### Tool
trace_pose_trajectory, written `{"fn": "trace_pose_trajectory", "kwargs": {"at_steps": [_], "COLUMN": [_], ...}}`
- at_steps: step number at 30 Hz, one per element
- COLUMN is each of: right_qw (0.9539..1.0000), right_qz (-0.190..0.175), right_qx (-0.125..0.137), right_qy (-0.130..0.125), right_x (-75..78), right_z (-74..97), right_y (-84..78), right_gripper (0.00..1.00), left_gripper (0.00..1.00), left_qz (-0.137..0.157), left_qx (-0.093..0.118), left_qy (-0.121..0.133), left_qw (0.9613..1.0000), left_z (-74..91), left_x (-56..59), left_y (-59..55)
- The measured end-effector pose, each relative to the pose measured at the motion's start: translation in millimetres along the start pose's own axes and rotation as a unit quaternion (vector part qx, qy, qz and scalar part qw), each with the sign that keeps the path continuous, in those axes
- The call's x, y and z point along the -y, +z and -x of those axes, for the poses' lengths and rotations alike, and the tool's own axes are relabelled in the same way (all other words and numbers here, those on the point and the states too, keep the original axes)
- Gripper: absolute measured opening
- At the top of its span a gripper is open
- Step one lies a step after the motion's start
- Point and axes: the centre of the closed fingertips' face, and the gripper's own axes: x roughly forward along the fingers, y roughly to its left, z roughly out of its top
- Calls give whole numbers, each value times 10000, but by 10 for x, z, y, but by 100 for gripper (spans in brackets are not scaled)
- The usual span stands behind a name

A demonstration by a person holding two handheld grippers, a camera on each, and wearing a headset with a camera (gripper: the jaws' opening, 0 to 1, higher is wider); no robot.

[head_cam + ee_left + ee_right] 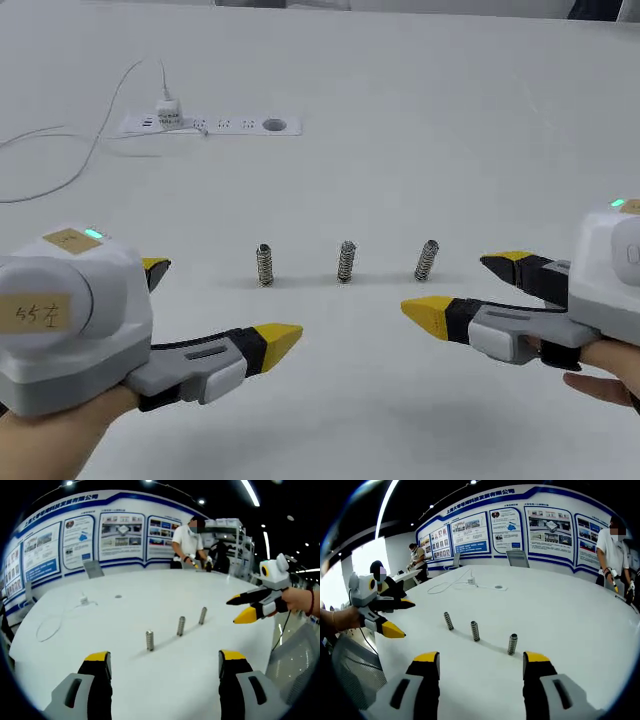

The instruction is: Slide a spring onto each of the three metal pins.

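At desk (400,120) middle, left spring (265,265), middle spring (346,262), right spring (427,260) stand upright in row, each probably over own pin, pin itself hidden. Near row, left gripper (225,300) and right gripper (455,284): jaws open, empty. Task looks finished.

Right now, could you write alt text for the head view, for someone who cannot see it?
Three springs stand upright in a row on a white table, flanked by the open left gripper and right gripper. A power strip lies beyond.
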Motion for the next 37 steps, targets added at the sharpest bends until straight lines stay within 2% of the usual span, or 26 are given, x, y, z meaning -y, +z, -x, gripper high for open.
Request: {"fn": "trace_pose_trajectory", "kwargs": {"at_steps": [19,37], "right_qw": [9999,9999], "right_qz": [0,19], "right_qx": [12,-3], "right_qy": [140,124], "right_x": [-144,-130], "right_z": [114,132], "right_y": [-99,-123], "right_gripper": [79,79], "left_gripper": [90,89], "left_qz": [182,205], "left_qx": [-59,4], "left_qy": [147,187], "left_qw": [9997,9996], "left_z": [172,195], "left_x": [-20,-17], "left_y": [-126,-112]}}
